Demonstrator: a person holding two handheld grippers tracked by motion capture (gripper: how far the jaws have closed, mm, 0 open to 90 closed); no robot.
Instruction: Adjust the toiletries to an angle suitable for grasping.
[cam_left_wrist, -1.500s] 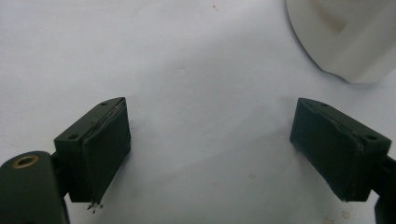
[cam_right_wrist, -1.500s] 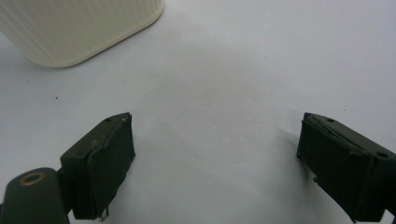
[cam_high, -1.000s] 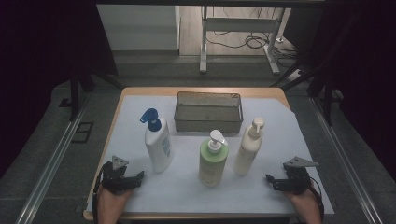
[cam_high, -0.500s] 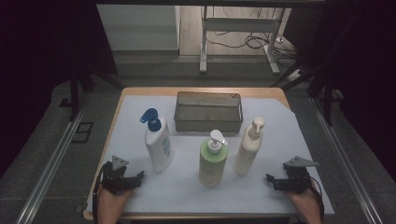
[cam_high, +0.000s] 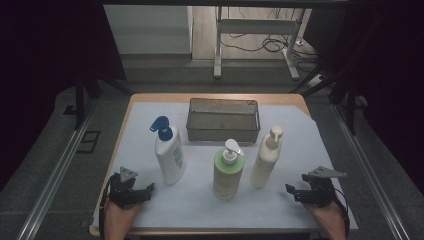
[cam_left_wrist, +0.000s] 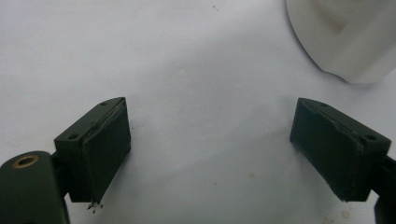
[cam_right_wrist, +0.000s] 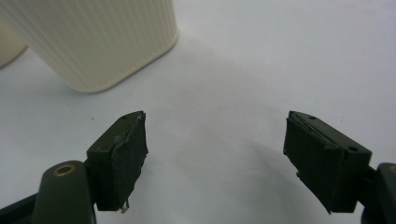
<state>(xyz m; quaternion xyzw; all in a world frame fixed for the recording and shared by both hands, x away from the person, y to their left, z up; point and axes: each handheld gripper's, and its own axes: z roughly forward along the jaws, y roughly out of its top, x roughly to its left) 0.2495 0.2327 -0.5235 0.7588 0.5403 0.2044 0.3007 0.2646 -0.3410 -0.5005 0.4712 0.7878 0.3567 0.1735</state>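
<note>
Nearest to us, our left gripper (cam_high: 131, 192) and right gripper (cam_high: 310, 192) rest low on the white sheet at the front edge of the desk (cam_high: 150, 98), each with its jaws apart and nothing between them. The right gripper's jaws have just been closing a little, though they remain wide and empty. Just beyond stand three pump bottles: the white bottle (cam_high: 169, 152) with a blue pump near our left gripper, the green bottle (cam_high: 228, 171) in the middle, and the cream bottle (cam_high: 265, 159) closest to our right gripper. Behind them sits the wire basket (cam_high: 223, 120). We judge we are at the start, before any reach; next each gripper must rise, approach a bottle and close around its body.
</note>
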